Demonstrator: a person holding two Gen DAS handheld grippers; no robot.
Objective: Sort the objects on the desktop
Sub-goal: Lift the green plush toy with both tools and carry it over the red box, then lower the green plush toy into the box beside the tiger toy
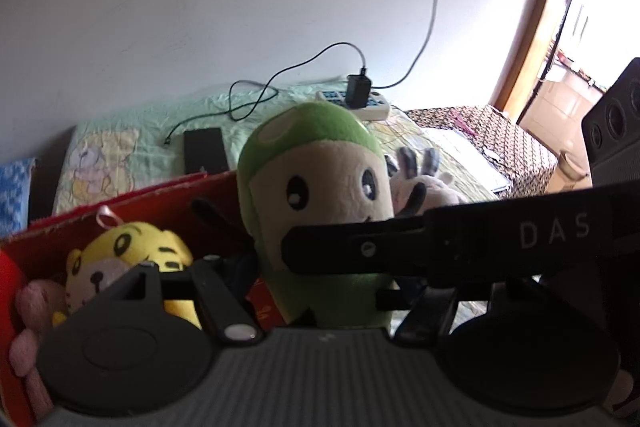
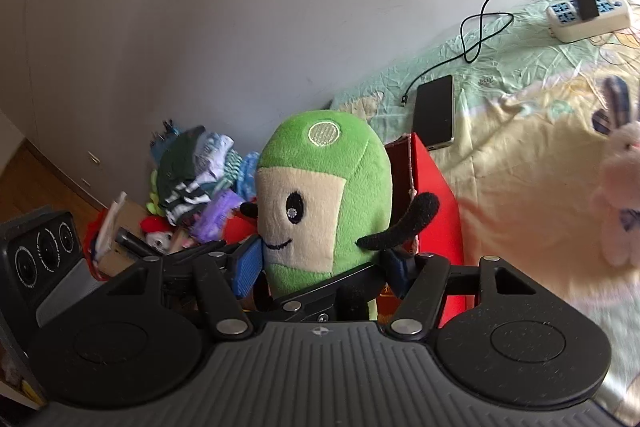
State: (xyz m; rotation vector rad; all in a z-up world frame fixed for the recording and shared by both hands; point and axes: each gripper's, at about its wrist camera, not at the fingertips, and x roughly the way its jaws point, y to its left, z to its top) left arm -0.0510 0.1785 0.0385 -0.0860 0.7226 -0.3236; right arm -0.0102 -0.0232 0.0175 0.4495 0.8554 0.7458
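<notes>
Two tools are on one toy right now, and both wrist views are full of it. Biggest thing in sight is the bed (image 2: pixel 520 155), covered in a pale green and yellow sheet, running along the white wall. On it sits the red box (image 1: pixel 168 203), open at the top, with a yellow tiger toy (image 1: pixel 132 259) lying inside, a pink soft toy just beside it at the left.

Now the green plush doll (image 2: pixel 320 195): upright, cream face, black arms sticking out, held over the right end of the box. The right tool (image 2: pixel 324 267) is closed on the doll's lower body, blue pads pressing in from both sides. The left tool (image 1: pixel 320 283) sits low against the doll too, but its fingertips are hidden, so whether it grips I cannot tell.

Off to the side, a white rabbit toy (image 2: pixel 620 195) lies on the sheet, well apart from the box. Behind the box rests a black phone (image 2: pixel 435 111), and further back a white power strip (image 2: pixel 588 15) with a black charger plugged in.
</notes>
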